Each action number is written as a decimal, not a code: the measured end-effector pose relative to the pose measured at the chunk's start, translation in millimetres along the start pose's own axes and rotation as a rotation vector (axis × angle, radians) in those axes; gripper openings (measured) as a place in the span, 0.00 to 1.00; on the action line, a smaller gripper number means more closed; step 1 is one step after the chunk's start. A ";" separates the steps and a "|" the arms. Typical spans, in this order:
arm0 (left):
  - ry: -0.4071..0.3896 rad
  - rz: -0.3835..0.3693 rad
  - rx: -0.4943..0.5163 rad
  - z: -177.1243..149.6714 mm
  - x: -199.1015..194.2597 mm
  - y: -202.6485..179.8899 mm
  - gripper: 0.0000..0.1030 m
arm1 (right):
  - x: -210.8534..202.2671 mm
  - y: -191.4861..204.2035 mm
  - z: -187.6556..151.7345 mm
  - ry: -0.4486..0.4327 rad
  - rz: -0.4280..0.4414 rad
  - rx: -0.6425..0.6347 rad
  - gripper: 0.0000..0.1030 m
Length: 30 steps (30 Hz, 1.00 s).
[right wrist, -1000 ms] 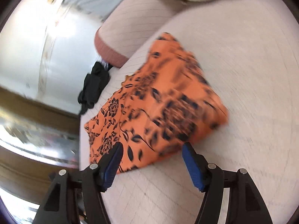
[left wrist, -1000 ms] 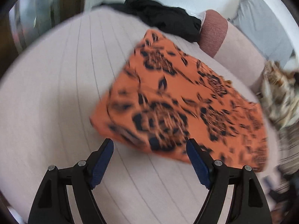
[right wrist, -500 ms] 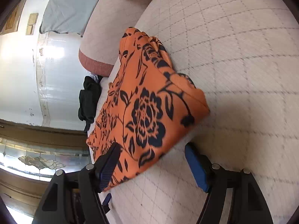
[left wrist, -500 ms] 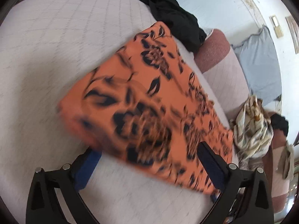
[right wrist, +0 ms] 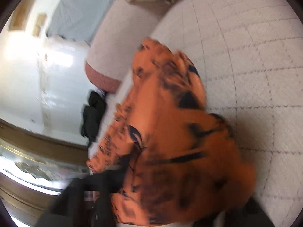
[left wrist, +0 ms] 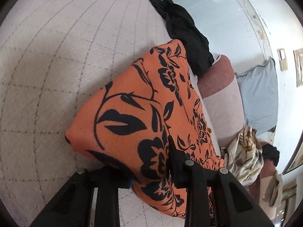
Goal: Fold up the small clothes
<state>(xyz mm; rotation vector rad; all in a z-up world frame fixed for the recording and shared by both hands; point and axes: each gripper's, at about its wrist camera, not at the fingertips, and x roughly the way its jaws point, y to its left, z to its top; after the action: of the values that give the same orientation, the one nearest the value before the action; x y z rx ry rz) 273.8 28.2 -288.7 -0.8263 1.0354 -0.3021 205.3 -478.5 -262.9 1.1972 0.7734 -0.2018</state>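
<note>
An orange garment with a black flower print (left wrist: 144, 102) lies on a pale quilted mattress (left wrist: 53, 79). In the left wrist view its near corner is bunched between the black fingers of my left gripper (left wrist: 147, 172), whose jaws are closing and pinch the cloth. The right wrist view is blurred. There the same orange garment (right wrist: 170, 132) heaps up over my right gripper (right wrist: 170, 189). Its jaws are closing too, with cloth between them. The left finger (right wrist: 117, 177) shows, while the right finger is hidden under the fabric.
A black garment (left wrist: 185, 37) lies at the mattress's far edge, beside a pink bolster with a reddish end (left wrist: 215, 75). Behind it are a grey-blue pillow (left wrist: 259, 98) and a crumpled cream patterned cloth (left wrist: 244, 151). Bare quilted mattress (right wrist: 255, 56) spreads to the right of the garment.
Both grippers came forward and down onto the garment's near edge. Their wide jaws closed, and the cloth now sits pinched and bunched between the fingers.
</note>
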 end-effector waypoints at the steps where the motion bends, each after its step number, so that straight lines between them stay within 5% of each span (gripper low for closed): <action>1: -0.004 0.008 0.014 0.7 0.2 -2.7 0.26 | 0.8 -4.0 0.2 -0.002 0.001 0.023 0.20; 9: -0.015 -0.068 0.004 6.0 -17.9 -12.7 0.20 | -27.0 34.1 -10.2 -0.139 0.014 -0.101 0.15; 17: 0.021 -0.029 0.037 -20.7 -54.3 -1.2 0.20 | -73.2 46.0 -40.0 -0.188 -0.021 -0.155 0.14; 25: 0.102 0.047 0.014 -42.2 -76.3 32.9 0.20 | -95.1 -7.6 -63.7 -0.041 -0.134 -0.058 0.18; 30: -0.005 0.200 0.184 -34.2 -122.9 17.1 0.20 | -110.0 -19.7 -59.2 0.007 -0.122 0.006 0.20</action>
<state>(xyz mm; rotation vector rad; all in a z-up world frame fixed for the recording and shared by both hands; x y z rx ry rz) 180.4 95.5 -231.2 -0.5535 1.0600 -0.2210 88.9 -460.8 -216.8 1.1580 0.8530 -0.3013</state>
